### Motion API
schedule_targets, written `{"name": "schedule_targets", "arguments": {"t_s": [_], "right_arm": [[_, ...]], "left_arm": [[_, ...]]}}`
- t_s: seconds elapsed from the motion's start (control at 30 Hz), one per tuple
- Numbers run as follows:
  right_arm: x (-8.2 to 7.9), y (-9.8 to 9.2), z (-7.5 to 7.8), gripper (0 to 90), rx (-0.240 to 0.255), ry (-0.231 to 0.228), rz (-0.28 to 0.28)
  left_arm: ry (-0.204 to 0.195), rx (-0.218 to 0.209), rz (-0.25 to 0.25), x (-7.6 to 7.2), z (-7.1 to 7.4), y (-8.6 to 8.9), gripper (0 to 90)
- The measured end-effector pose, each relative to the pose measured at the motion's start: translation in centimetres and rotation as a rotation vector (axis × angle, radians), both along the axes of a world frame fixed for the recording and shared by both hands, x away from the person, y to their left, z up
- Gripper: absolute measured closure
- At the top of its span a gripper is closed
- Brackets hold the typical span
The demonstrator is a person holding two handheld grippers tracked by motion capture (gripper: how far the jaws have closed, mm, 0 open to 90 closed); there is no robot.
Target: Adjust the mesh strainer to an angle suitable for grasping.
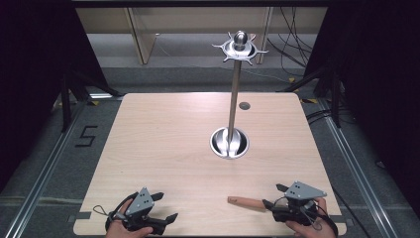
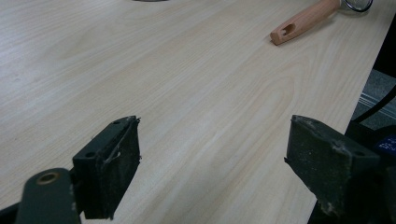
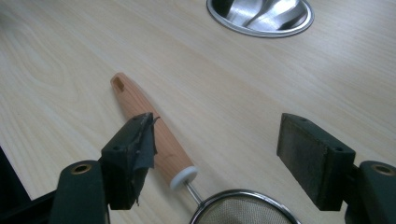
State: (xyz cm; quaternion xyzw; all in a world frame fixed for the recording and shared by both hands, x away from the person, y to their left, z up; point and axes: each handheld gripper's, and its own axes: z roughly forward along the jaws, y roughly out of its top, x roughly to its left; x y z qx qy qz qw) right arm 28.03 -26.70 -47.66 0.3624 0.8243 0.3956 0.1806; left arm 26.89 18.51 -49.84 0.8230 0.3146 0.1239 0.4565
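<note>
The strainer's mesh bowl (image 3: 243, 210) is cut off at six o'clock in the right gripper view, and the right gripper (image 1: 270, 204) hides it in the high view.

a black "5" (image 1: 85, 136) on the grey floor (image 1: 44, 148) left of the table (image 1: 163, 144)

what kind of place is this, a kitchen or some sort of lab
Most likely a lab or recording rig, not a kitchen: a bare wooden table ringed by black curtains, loose cables on the floor, and only a hook stand and a strainer as props.
</note>
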Motion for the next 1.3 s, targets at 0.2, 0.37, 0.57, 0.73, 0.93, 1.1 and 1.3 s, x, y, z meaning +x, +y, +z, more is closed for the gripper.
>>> {"name": "schedule_targets", "arguments": {"t_s": [0.2, 0.37, 0.57, 0.73, 0.93, 1.1, 1.3], "right_arm": [[0.1, 0.2, 0.0, 28.7, -0.007, -0.007, 0.011], [0.2, 0.3, 0.1, 28.6, -0.009, -0.005, 0.026], [0.2, 0.6, 0.4, 28.2, -0.014, -0.001, 0.04], [0.4, 1.4, 0.6, 28.1, -0.043, 0.012, 0.084], [0.5, 2.2, 0.7, 27.9, -0.062, 0.041, 0.116], [1.0, 3.0, 0.6, 27.1, -0.095, 0.061, 0.159], [1.8, 4.4, 0.3, 31.0, -0.182, 0.107, 0.206]], "left_arm": [[0.007, -0.005, -0.002, 0.0, 0.0, 0.0, 16.8], [0.009, -0.005, -0.002, 0.0, 0.0, 0.0, 16.8], [-0.005, -0.009, -0.012, 0.1, -0.1, -0.1, 16.8], [-0.025, 0.03, -0.027, 0.3, 0.0, 0.2, 16.8], [-0.021, 0.024, -0.023, 0.3, 0.0, 0.1, 16.8], [-0.009, -0.021, -0.009, 0.2, -0.2, -0.1, 16.8], [-0.027, 0.017, -0.025, 0.4, -0.1, 0.2, 16.8]]}}
